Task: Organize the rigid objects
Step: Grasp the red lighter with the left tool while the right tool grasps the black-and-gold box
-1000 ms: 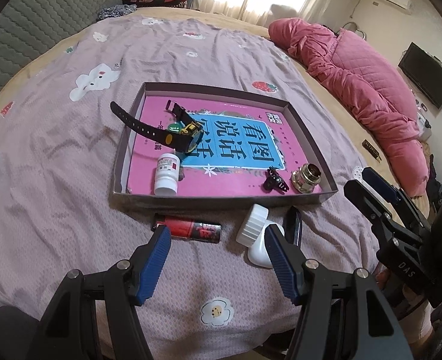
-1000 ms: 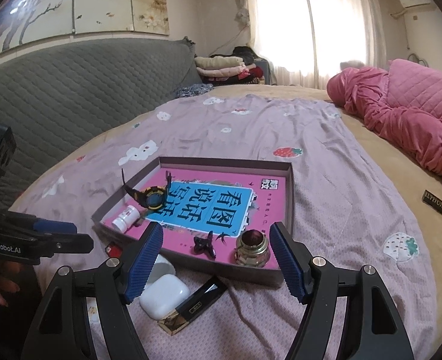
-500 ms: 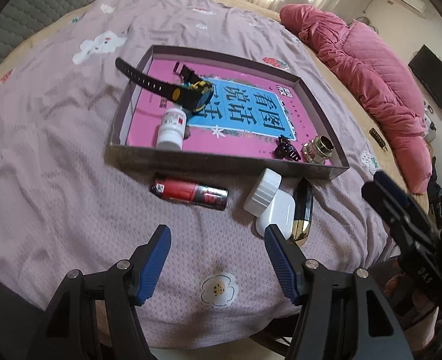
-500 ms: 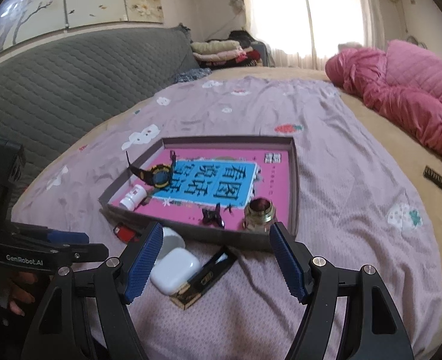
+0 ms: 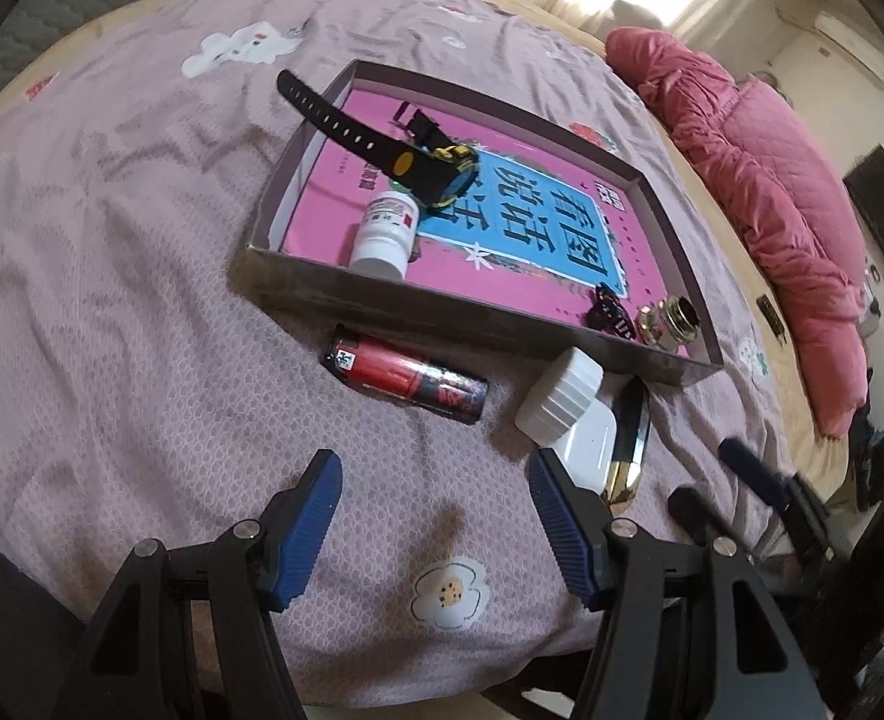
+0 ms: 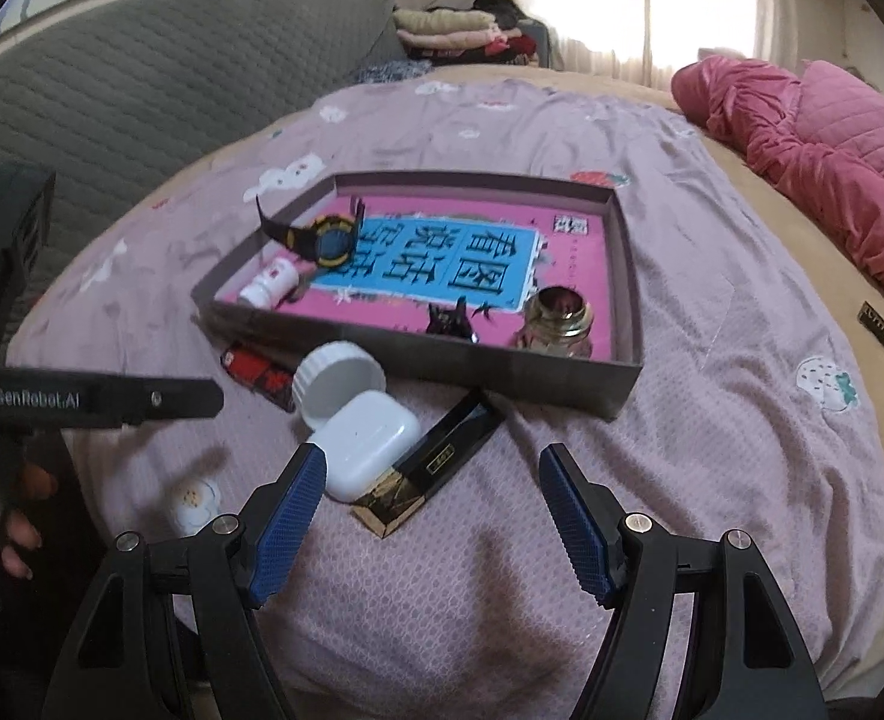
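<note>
A shallow grey box (image 5: 442, 312) (image 6: 562, 378) with a pink and blue bottom lies on the bed. Inside are a black watch (image 5: 424, 162) (image 6: 322, 237), a white pill bottle (image 5: 382, 237) (image 6: 268, 285), a black clip (image 5: 607, 309) (image 6: 451, 321) and a brass piece (image 5: 664, 321) (image 6: 556, 315). Before the box lie a red lighter (image 5: 406, 375) (image 6: 256, 375), a white cap (image 5: 559, 396) (image 6: 337, 381), a white earbud case (image 5: 592, 447) (image 6: 367, 441) and a black and gold lipstick (image 5: 628, 450) (image 6: 436, 459). My left gripper (image 5: 436, 474) hangs open over the sheet below the lighter. My right gripper (image 6: 436, 474) is open around the lipstick's near end.
The bed carries a mauve sheet (image 5: 112, 300) with cloud and flower prints. A pink quilt (image 5: 772, 180) (image 6: 820, 150) is bunched at the right. A grey padded headboard (image 6: 112, 108) and folded clothes (image 6: 442, 30) are behind. A small dark tag (image 6: 880, 330) lies at the right.
Both grippers have sunk toward the bed and tipped downward, so the loose objects before the box sit nearer the fingers. The left view has rolled. Both jaws stay wide.
</note>
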Demonstrator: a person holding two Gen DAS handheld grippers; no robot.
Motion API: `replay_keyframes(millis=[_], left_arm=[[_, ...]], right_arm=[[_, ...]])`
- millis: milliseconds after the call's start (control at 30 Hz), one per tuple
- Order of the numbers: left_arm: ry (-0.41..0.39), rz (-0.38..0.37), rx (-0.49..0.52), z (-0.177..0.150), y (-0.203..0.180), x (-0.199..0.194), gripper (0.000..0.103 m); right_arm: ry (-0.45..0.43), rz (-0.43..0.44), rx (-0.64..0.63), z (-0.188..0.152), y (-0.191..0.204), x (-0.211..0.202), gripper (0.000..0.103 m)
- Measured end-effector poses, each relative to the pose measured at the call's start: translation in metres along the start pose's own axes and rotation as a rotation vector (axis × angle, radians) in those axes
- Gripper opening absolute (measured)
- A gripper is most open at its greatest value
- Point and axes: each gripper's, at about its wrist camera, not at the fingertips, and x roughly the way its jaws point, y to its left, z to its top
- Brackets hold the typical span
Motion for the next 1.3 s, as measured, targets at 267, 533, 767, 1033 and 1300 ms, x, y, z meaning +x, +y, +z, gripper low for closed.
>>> replay_keyframes(millis=[267, 533, 767, 1033, 1300], left_arm=[[0.006, -0.006, -0.115, 0.013, 0.012, 0.016, 0.064], [0.004, -0.012, -0.232, 0.026, 0.022, 0.031, 0.064], [0.029, 0.018, -0.316, 0.033, 0.025, 0.044, 0.064], [0.092, 0.073, -0.41, 0.041, 0.026, 0.06, 0.064], [0.116, 0.23, -0.415, 0.046, 0.006, 0.08, 0.064]], right_arm=[[0.068, -0.015, 0.021, -0.005, -0.001, 0.021, 0.075], [0.082, -0.013, 0.028, -0.005, -0.001, 0.03, 0.075], [0.075, -0.014, 0.029, -0.003, -0.001, 0.031, 0.075], [0.072, -0.01, 0.033, -0.002, -0.001, 0.032, 0.075], [0.086, -0.011, 0.049, -0.003, -0.002, 0.04, 0.075]])
